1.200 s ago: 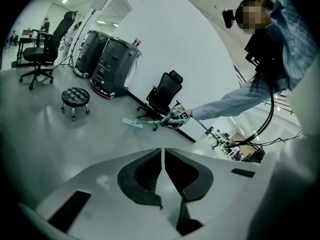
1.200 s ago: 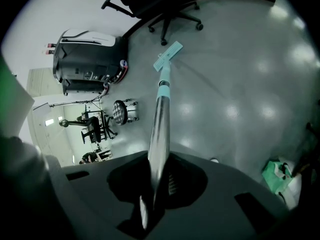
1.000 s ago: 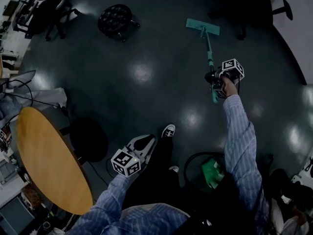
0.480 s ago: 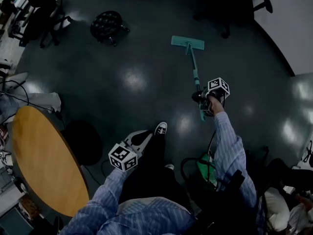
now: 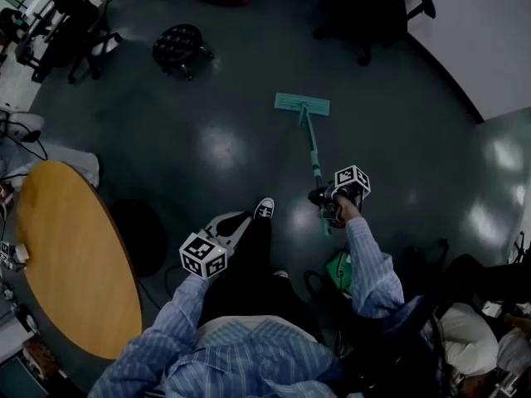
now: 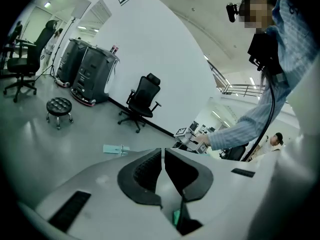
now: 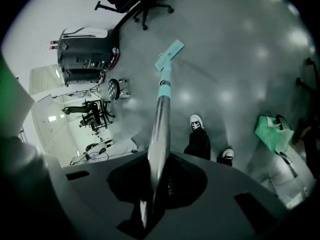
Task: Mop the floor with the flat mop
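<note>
on open floor [image 5: 232, 131], flat mop [image 5: 302, 104] clear of stool [image 5: 177, 46], right gripper [image 5: 328, 206] clamping it, left gripper [image 6: 163, 164] closed

Ahead of your right gripper [image 7: 156, 176] the floor [image 5: 241, 139] lies open on both sides of the flat mop [image 5: 312, 152]. The round stool [image 5: 177, 46] sits well off to the forward left, and an office chair [image 6: 144, 96] stands beyond by the white wall [image 6: 150, 44]. Just behind that gripper lies the green bag [image 5: 338, 272], your shoe [image 5: 264, 208] stands between it and your left gripper [image 6: 163, 156], and the round table [image 5: 66, 255] closes off the side left of the left gripper.
</note>
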Demonstrator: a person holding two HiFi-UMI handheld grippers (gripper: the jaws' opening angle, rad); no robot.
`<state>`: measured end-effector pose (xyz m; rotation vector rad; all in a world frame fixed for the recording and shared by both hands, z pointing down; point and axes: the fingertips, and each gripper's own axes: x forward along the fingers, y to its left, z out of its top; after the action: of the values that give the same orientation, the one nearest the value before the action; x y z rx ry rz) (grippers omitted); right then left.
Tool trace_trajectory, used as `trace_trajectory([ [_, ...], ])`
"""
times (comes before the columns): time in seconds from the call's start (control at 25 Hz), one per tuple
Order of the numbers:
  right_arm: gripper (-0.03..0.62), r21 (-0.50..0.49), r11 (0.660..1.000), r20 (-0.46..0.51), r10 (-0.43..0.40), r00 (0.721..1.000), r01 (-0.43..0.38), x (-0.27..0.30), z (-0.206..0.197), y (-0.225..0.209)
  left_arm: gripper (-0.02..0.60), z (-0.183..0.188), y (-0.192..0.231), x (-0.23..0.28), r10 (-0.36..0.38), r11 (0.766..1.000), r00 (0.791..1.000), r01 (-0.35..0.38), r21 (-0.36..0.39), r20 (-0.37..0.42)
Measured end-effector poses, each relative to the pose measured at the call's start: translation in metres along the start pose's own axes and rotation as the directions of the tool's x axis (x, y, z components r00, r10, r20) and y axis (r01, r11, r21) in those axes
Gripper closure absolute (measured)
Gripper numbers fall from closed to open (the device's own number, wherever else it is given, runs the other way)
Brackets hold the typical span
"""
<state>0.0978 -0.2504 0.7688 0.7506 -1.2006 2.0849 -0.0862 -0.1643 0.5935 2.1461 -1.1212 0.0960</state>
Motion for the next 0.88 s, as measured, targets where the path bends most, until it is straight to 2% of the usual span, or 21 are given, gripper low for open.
trace_trajectory([
  [0.16,0.536,0.042,0.998,-0.010,0.046,0.999,-0.045,0.003,-0.061,-0.022,0.556,-0.006,-0.023,-0.015,-0.016,0.999,1.000,0.015,0.028,0.016],
  [0.52,0.537,0.048,0.998,-0.038,0.041,0.998,-0.039,0.007,-0.189,-0.096,0.556,-0.039,-0.080,-0.046,-0.039,0.996,0.998,0.034,0.087,0.048],
  [0.72,0.536,0.049,0.998,-0.045,0.043,0.998,-0.041,0.007,-0.261,-0.138,0.555,-0.068,-0.127,-0.079,-0.055,0.996,0.994,0.048,0.069,0.091],
  [0.88,0.536,0.036,0.999,-0.049,0.030,0.998,-0.029,0.008,-0.302,-0.171,0.555,-0.097,-0.155,-0.101,-0.047,0.997,0.993,0.040,0.069,0.104],
])
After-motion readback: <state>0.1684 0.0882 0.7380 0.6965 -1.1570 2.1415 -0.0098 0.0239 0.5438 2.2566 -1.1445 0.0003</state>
